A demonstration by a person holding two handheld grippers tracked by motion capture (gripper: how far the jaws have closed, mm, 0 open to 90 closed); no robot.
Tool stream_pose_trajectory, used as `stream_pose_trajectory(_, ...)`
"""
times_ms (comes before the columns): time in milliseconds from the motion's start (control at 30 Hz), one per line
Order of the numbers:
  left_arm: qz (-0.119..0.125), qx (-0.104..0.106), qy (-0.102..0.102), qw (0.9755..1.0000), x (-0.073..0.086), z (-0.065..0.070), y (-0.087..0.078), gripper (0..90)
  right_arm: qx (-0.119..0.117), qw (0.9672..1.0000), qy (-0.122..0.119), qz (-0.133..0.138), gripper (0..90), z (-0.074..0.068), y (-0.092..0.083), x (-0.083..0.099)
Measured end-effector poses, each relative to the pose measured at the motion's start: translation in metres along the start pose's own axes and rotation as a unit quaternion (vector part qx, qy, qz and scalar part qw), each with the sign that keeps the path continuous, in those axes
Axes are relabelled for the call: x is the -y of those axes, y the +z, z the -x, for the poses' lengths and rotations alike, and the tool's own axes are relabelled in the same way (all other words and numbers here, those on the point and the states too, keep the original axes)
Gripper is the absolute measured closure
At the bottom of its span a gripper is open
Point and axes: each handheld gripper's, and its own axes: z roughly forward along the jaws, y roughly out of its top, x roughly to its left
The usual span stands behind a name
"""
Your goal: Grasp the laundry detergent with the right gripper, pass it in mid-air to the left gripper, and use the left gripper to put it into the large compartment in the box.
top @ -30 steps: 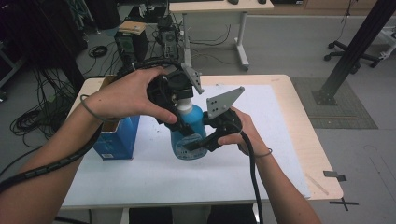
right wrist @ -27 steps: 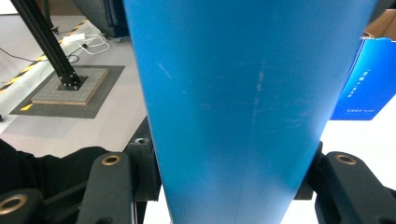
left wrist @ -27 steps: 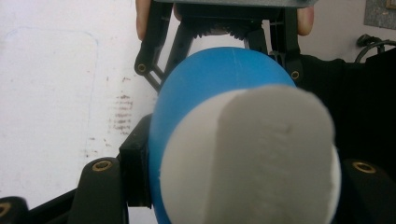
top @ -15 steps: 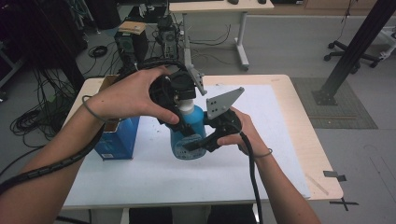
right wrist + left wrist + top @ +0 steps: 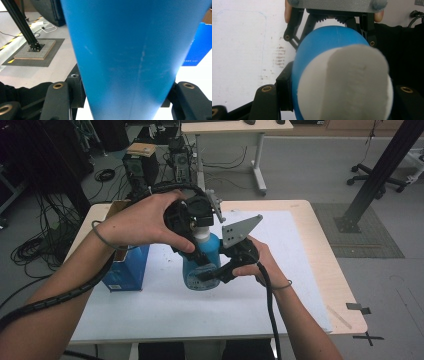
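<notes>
Right now two grippers hold one blue bottle (image 5: 201, 265) that stands near the middle of the table (image 5: 300, 270). The left gripper (image 5: 192, 217) comes down from above, and its jaws are shut on the white cap (image 5: 344, 82). The right gripper (image 5: 212, 272) comes in from 3 o'clock, and its jaws squeeze the fat blue body low down. In the right gripper view the blue body sits snug between the two black jaws.

It looks like the job is to twist the cap. To do it well, the right gripper should keep a tight hold so the bottle cannot spin or tip. The left gripper should turn straight around the cap and not lean to one side. If the jaws up top slip, stop and grab again. Go slow, so nothing spills out.

The bottle is bright blue, smooth and a bit shiny. It is wide at the bottom and gets thin toward the top, like a cone. A few faint scratches run down its side. The cap is white, round and dull, not shiny. I cannot tell if there is water inside.

A blue box (image 5: 127, 270) stands on the table at 9 o'clock from the bottle, just beside it.
</notes>
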Motion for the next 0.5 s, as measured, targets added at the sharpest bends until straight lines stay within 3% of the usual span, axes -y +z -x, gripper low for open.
stream_pose_trajectory(233, 0.000, -0.003, 0.000, 1.0000, -0.0001, -0.0003, -0.0008, 37.8, 0.003, 1.0000, -0.001, 0.004, 41.5, -0.0002, 0.0000, 0.0001)
stream_pose_trajectory(500, -0.005, -0.012, -0.003, 0.9999, 0.0015, -0.0016, -0.0037, 37.8, 0.016, 0.9998, 0.001, 0.010, 27.9, -0.0013, 0.0033, -0.0014)
